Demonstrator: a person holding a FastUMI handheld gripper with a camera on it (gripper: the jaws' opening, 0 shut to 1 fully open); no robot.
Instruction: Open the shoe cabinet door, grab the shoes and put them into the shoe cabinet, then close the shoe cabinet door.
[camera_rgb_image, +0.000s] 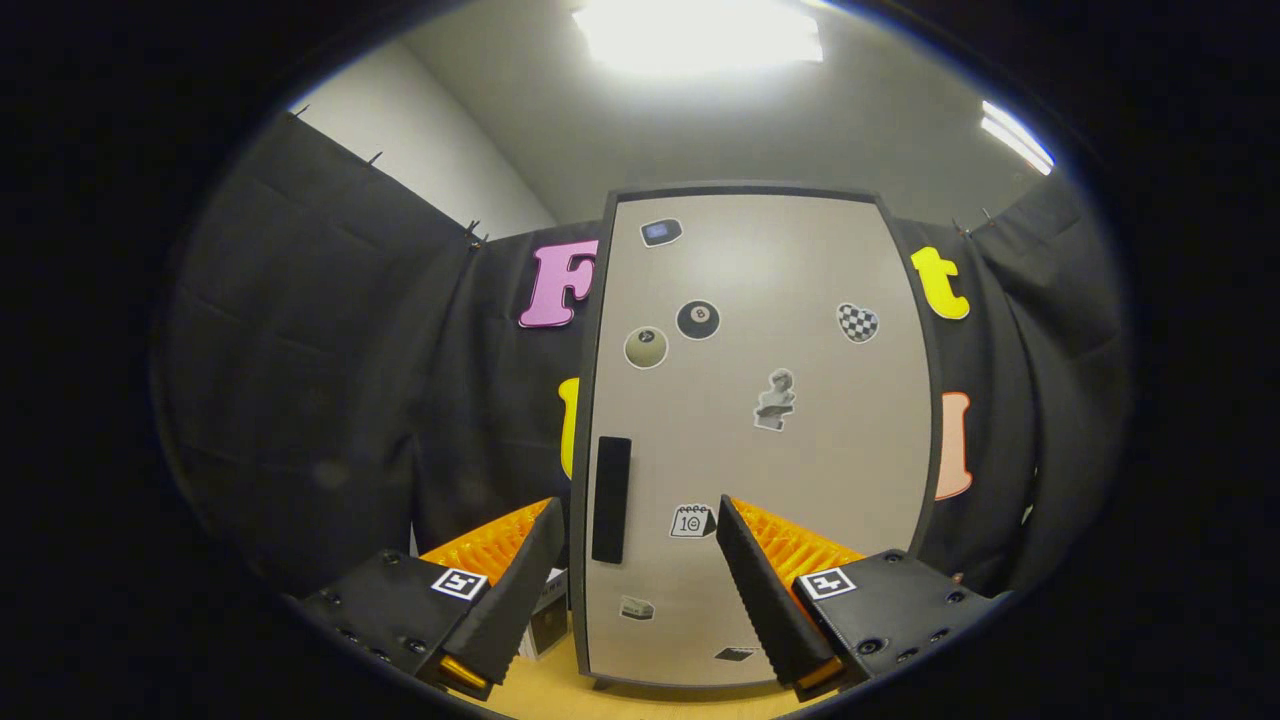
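Nearest to us, the gripper (640, 520) holds its two fingers spread wide apart, with nothing clasped between them. Just ahead, in the gap between the fingertips, we see the dark vertical handle (611, 499) on the shoe cabinet door (800, 470), which stands closed and faces us squarely. The pale door carries several stickers, among them a billiard-ball sticker (697, 319) and a checkered heart sticker (857, 322). The cabinet rests on a wooden surface (560, 690). Beyond, black cloth (330, 400) drapes the booth, under a bright ceiling light (697, 35).
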